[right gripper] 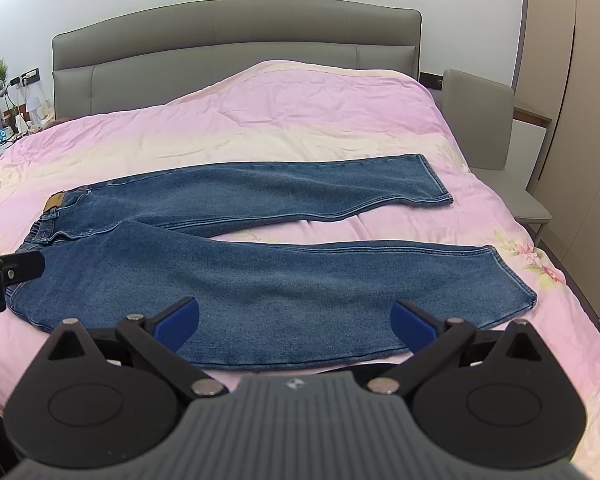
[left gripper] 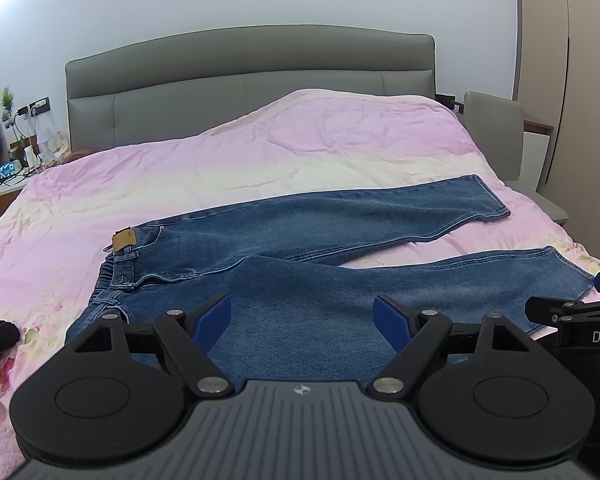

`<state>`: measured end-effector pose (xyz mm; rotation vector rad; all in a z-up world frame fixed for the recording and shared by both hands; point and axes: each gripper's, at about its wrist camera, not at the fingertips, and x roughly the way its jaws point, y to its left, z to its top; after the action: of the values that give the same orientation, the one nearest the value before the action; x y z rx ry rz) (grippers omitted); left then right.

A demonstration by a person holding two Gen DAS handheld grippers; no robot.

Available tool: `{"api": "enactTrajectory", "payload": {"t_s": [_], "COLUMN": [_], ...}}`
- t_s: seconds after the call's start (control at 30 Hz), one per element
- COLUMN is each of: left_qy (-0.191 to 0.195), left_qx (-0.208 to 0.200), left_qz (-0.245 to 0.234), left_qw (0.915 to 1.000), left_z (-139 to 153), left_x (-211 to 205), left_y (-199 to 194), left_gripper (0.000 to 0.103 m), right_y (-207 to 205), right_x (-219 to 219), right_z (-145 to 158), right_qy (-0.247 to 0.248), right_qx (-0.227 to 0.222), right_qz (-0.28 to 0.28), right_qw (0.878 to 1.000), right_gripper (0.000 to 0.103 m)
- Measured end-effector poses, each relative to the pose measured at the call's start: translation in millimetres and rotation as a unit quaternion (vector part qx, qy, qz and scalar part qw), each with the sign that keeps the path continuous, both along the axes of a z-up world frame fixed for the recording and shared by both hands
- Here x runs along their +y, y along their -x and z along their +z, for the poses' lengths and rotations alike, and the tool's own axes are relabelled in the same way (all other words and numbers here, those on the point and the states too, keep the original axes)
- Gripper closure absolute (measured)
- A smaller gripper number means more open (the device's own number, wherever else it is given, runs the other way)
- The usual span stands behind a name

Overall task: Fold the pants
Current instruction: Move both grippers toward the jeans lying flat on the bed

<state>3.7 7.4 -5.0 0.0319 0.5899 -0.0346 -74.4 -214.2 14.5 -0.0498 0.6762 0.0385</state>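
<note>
Both hand-held grippers hover with fingers spread, holding nothing: my left hand-held gripper [left gripper: 302,322] over the seat, my right hand-held gripper [right gripper: 294,322] at the near leg's edge. I judge folding hasn't begun, since the jeans [right gripper: 240,264] lie flat on the bed [right gripper: 300,120], waistband [left gripper: 114,276] left, legs splayed right (a pink gap between). Next I'd pinch the near leg's edge and lay it over the far one.

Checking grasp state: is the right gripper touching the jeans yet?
Cannot tell. Right wrist view shows the right gripper open above the jeans, gripping nothing; pad height over the denim is unclear.
</note>
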Motion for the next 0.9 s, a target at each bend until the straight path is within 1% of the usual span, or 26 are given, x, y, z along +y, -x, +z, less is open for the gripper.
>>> {"api": "enactTrajectory", "payload": {"t_s": [0.9], "left_qy": [-0.001], "left_qx": [0.001], "left_qz": [0.005], "left_qw": [1.0], "left_z": [1.6], "left_x": [7.9], "left_y": [1.2], "left_gripper": [0.008], "right_y": [-1.7], "right_x": [7.4], "right_z": [0.5], "right_qy": [-0.003], "right_qx": [-0.001], "right_qz": [0.009], "right_qw": [1.0], "right_gripper": [0.005]}}
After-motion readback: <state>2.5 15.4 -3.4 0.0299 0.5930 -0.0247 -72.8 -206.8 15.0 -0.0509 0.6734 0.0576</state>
